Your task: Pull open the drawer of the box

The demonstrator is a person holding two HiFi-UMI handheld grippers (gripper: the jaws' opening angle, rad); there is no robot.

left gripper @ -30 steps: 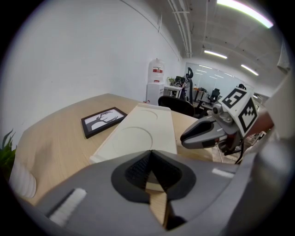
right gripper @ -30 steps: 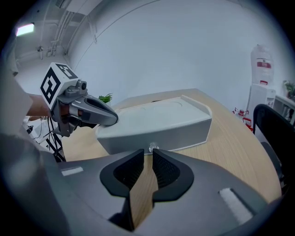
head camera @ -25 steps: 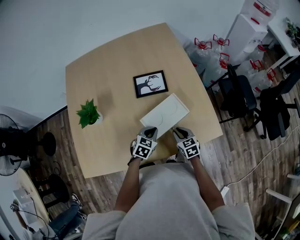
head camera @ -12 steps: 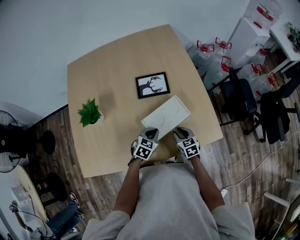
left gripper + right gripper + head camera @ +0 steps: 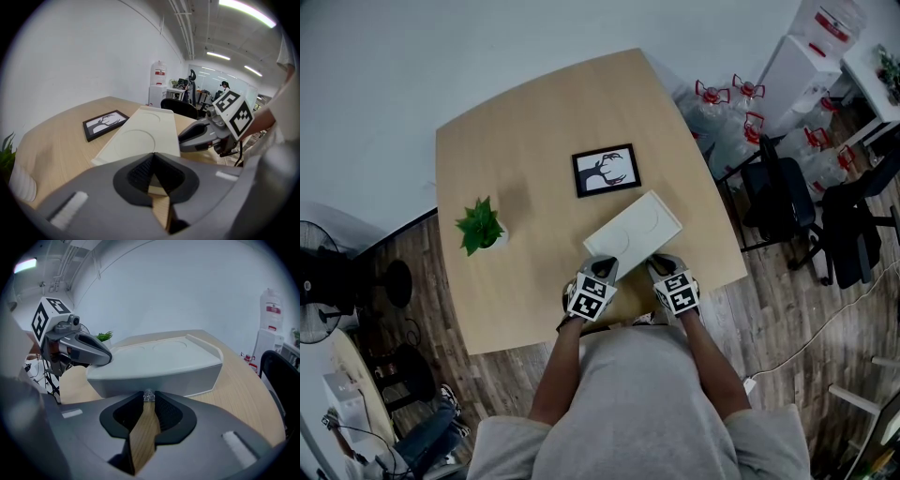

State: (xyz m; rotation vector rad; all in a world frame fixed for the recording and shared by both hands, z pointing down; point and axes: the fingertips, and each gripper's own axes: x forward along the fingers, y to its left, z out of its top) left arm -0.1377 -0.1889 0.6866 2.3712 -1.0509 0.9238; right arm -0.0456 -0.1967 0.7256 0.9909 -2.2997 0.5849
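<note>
A flat white box (image 5: 633,230) lies on the wooden table (image 5: 516,131), its long drawer front facing me. In the right gripper view the box (image 5: 159,362) fills the middle, with a small clear knob (image 5: 148,394) on its front. My right gripper (image 5: 148,397) is shut on that knob; in the head view it (image 5: 659,265) meets the box's near edge. My left gripper (image 5: 605,264) is shut, and its tip (image 5: 105,358) rests on the top near-left corner of the box (image 5: 140,136). The drawer front looks flush with the box.
A black-framed picture (image 5: 604,169) lies beyond the box, and a small green plant (image 5: 478,227) stands at the left. Office chairs (image 5: 783,192) and water bottles (image 5: 722,103) sit off the table's right side. A fan (image 5: 319,281) stands at the far left.
</note>
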